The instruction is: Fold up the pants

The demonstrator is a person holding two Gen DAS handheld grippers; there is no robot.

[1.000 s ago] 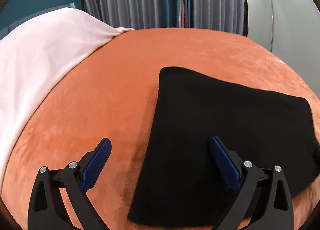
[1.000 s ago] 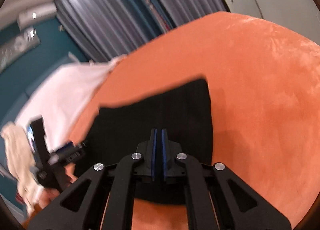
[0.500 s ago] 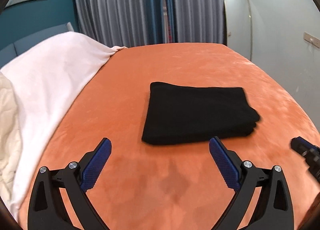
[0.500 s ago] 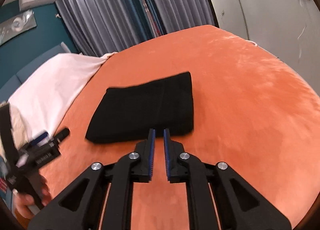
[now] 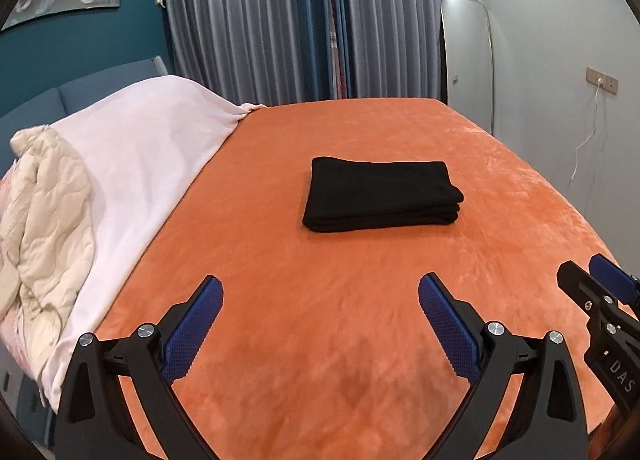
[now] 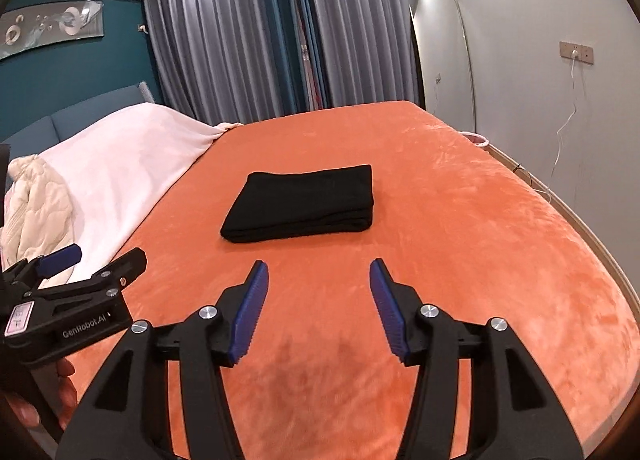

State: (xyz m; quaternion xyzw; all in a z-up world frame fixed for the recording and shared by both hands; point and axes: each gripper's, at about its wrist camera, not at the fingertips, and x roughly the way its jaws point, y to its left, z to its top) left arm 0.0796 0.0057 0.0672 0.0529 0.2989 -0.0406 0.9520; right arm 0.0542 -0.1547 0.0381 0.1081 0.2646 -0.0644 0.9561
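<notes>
Figure legend. The orange bedspread (image 5: 360, 340) fills most of both wrist views and carries everything I describe here. Behind it I see grey pleated curtains (image 5: 260, 20) across the far wall and a tall mirror (image 5: 466, 60) leaning at the far right. A pale pink sheet (image 5: 140, 164) drapes over the head end at the left, and a cream quilted cover (image 5: 44, 196) lies crumpled beside it at the left edge. The black pants (image 5: 380, 194) rest near the middle of the bedspread as a neat stacked rectangle, layered edges facing the right side; in the right wrist view the same pants (image 6: 304, 202) sit ahead of the tongs, well apart from both. My left gripper (image 5: 320, 324) hovers above the near part of the bedspread with its blue pads spread wide and nothing between them. My right gripper (image 6: 316, 308) is likewise parted, its pads apart and empty, though less widely than the left. Each tool appears at the edge of the other's view, side by side at the near end of the bed.
</notes>
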